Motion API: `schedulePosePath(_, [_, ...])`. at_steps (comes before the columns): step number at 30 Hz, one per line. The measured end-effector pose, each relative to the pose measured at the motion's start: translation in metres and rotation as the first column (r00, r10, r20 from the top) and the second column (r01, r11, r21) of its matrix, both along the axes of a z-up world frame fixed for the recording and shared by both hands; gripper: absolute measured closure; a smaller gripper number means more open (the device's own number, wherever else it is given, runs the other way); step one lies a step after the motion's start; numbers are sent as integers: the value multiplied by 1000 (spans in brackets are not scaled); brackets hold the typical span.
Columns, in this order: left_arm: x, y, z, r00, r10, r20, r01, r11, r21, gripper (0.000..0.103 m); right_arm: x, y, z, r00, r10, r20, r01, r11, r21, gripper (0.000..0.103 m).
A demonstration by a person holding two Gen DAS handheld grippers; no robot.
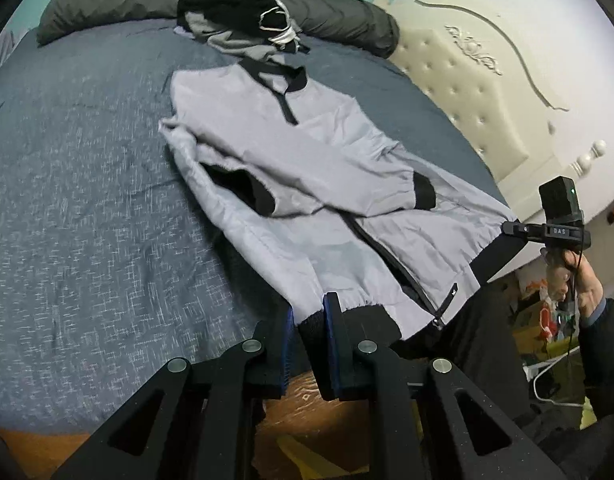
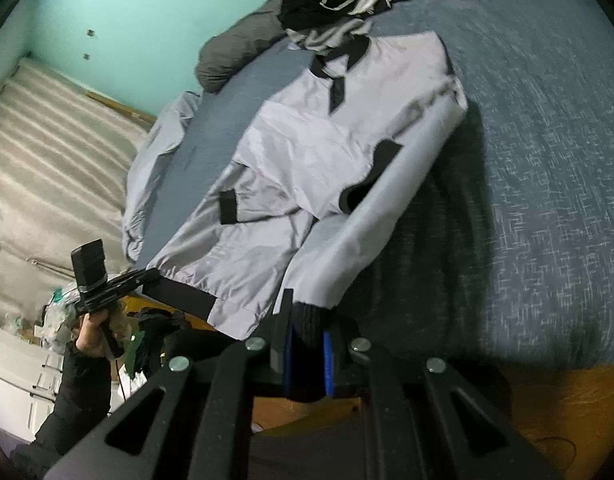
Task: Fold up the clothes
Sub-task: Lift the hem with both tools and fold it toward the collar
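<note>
On the blue-grey bedspread [image 1: 87, 200] lies a grey jacket [image 1: 291, 152] with sleeves crossed over its front, its black ribbed hem lifted at both corners, the left gripper [image 1: 309, 320] nipped tight on one corner and the right gripper [image 2: 307, 336] on the other.

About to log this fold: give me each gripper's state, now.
Left gripper: shut on the grey jacket at its black hem.
Right gripper: shut on the jacket's black hem too.

one jacket [image 1: 307, 184], two tongs [image 1: 310, 320], one bed [image 1: 87, 168]
</note>
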State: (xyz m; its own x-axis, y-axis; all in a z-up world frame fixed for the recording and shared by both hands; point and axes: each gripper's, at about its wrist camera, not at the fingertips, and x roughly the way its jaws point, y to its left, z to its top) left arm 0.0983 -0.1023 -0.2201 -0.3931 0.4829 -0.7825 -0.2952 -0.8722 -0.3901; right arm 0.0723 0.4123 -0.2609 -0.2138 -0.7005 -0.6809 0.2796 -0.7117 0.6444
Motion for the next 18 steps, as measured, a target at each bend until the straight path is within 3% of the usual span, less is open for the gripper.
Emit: schedulePosePath(18, [34, -10, 3, 998, -17, -54, 19, 999, 41, 88, 18, 4, 27, 997, 70, -35, -71, 997, -33, 93])
